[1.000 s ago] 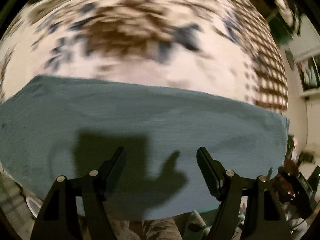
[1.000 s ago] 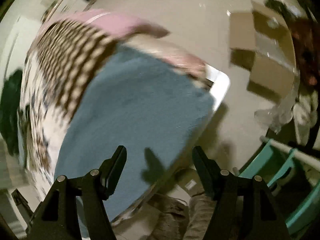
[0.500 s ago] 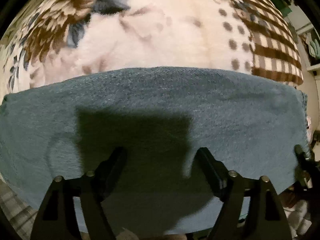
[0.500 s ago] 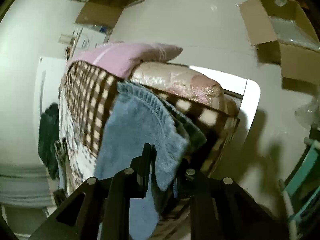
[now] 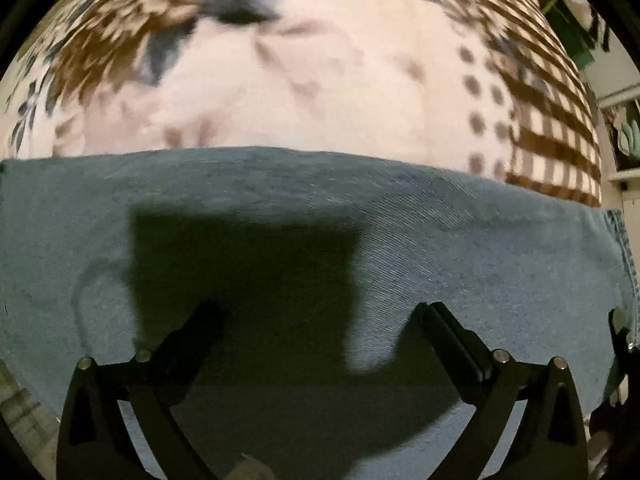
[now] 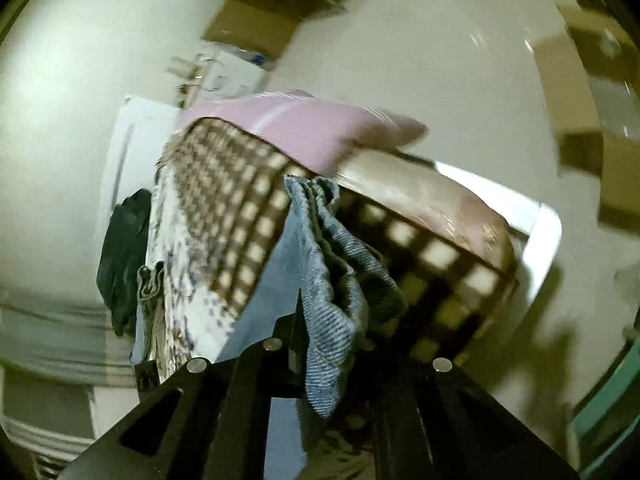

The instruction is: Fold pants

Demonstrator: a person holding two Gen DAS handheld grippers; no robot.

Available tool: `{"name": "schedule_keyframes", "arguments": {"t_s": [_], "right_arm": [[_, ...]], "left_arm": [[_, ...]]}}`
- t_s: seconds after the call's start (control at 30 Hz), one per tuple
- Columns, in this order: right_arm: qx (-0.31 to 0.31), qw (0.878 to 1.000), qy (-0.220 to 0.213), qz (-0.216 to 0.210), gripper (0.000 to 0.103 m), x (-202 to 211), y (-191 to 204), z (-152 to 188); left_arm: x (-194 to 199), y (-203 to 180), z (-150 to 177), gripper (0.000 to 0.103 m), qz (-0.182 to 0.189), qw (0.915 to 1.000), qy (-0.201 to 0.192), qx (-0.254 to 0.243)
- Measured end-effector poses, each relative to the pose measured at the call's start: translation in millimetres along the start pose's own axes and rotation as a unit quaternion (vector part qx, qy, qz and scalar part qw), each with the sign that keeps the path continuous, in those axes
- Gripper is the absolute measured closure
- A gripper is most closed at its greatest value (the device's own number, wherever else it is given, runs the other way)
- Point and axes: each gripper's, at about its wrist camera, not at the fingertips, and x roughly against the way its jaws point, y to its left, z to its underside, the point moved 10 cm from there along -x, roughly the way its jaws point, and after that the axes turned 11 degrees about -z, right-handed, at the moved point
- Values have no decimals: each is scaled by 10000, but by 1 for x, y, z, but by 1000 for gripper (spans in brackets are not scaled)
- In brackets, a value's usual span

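Note:
Blue denim pants (image 5: 460,240) lie flat across the patterned bed cover (image 5: 320,80), filling the lower half of the left wrist view. My left gripper (image 5: 320,320) is open and empty, hovering close over the denim and casting a dark shadow on it. In the right wrist view my right gripper (image 6: 332,320) is shut on a bunched end of the pants (image 6: 332,280), lifted off the bed edge. The rest of the denim (image 6: 272,280) trails down along the bed.
The bed carries a brown checked blanket (image 6: 240,200) and a pink pillow (image 6: 312,128). Dark clothes (image 6: 124,260) lie at the bed's far side. Cardboard boxes (image 6: 592,92) stand on the pale floor. A teal chair (image 6: 600,400) is at the lower right.
My right gripper went from open to shut on the pants' end and has lifted it, bunching the cloth. My left gripper came closer over the flat denim and stays open.

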Motion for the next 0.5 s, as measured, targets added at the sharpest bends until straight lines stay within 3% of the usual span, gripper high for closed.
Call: {"name": "schedule_keyframes", "arguments": {"t_s": [0.07,0.13,0.2,0.27,0.3,0.4,0.47,0.5], "right_arm": [[-50,9996,177,191,96,-10,-15,3],[-306,9990,330,80,92,-20,-29,5],[-554,9975,415,-121,88,-26,-38,7],[-908,9940,459,-401,75,-35,-45,9],[-1104,9914,399,-570,73,-39,-46,8],[-1362,9885,258,-600,74,-47,-48,7],[-1364,9900,225,-288,88,-49,-50,7],[-1366,9901,206,-232,90,-50,-49,6]], "left_arm": [[-3,-2,3,0,-29,10000,12,-8],[-7,-6,-5,0,-51,10000,9,-37],[-14,1,-16,0,-187,9998,31,-105],[-21,-5,-14,0,-321,9993,11,-168],[-23,-8,-18,0,-381,9991,-25,-188],[-26,-15,-14,0,-506,9983,-216,-172],[-27,-21,-13,0,-517,9981,-314,-145],[-27,-23,-11,0,-523,9979,-329,-187]]}}
